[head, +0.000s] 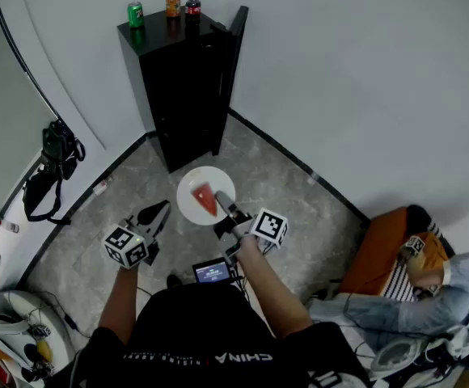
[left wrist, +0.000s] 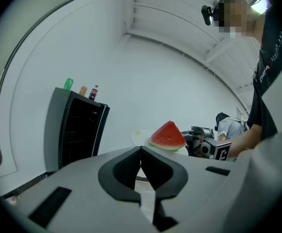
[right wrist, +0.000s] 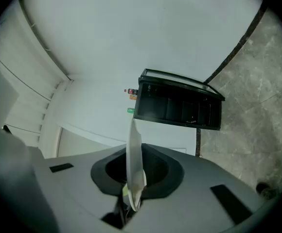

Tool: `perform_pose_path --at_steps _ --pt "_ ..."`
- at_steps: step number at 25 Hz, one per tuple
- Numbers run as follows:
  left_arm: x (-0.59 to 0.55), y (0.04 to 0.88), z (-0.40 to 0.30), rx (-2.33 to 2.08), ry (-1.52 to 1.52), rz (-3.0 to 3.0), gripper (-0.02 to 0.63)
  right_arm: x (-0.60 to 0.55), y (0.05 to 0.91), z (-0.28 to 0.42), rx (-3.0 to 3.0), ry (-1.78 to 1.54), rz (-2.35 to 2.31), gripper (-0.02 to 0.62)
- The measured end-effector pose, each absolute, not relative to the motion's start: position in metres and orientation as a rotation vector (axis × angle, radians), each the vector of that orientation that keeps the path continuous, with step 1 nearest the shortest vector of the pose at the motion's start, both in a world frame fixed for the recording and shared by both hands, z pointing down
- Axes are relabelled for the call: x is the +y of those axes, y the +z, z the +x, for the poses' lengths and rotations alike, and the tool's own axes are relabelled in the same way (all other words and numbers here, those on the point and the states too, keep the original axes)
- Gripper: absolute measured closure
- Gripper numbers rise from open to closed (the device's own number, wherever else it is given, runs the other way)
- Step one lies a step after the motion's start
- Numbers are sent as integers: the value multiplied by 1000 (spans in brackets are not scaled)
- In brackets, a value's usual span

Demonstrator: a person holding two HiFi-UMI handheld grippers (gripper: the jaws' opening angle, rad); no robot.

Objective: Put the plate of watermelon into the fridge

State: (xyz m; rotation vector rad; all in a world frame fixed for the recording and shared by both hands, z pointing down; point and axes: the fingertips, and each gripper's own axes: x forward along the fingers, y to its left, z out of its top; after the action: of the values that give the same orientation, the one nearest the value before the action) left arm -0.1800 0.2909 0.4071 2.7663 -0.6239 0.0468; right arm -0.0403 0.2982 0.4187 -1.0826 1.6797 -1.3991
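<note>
right gripper (head: 224,202) clamped on plate (head: 188,207) rim, watermelon slice (head: 204,199) on plate, left gripper (head: 161,209) closed, empty, fridge (head: 182,87) open ahead

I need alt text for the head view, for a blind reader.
The right gripper holds a white plate with a watermelon slice by its rim, before an open black fridge. The left gripper is shut and empty.

At the frame's centre a white plate (head: 188,204) bears a red watermelon slice (head: 204,200) with a green rind, the fridge (head: 182,87) above is black, topped by a green can (head: 135,14), an orange can (head: 173,5) and a dark bottle (head: 193,5) marked with red, the floor (head: 299,217) is mottled grey, and the left gripper (head: 162,208) and right gripper (head: 221,199) carry cubes patterned with black-and-white squares.
</note>
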Motion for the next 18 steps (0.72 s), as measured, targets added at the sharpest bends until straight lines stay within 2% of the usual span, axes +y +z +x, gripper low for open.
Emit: perform_pose_path --at_steps 18 --pt "298 415 -166 -585 111 2773 594 295 436 -32 1500 -1480 -1054 563"
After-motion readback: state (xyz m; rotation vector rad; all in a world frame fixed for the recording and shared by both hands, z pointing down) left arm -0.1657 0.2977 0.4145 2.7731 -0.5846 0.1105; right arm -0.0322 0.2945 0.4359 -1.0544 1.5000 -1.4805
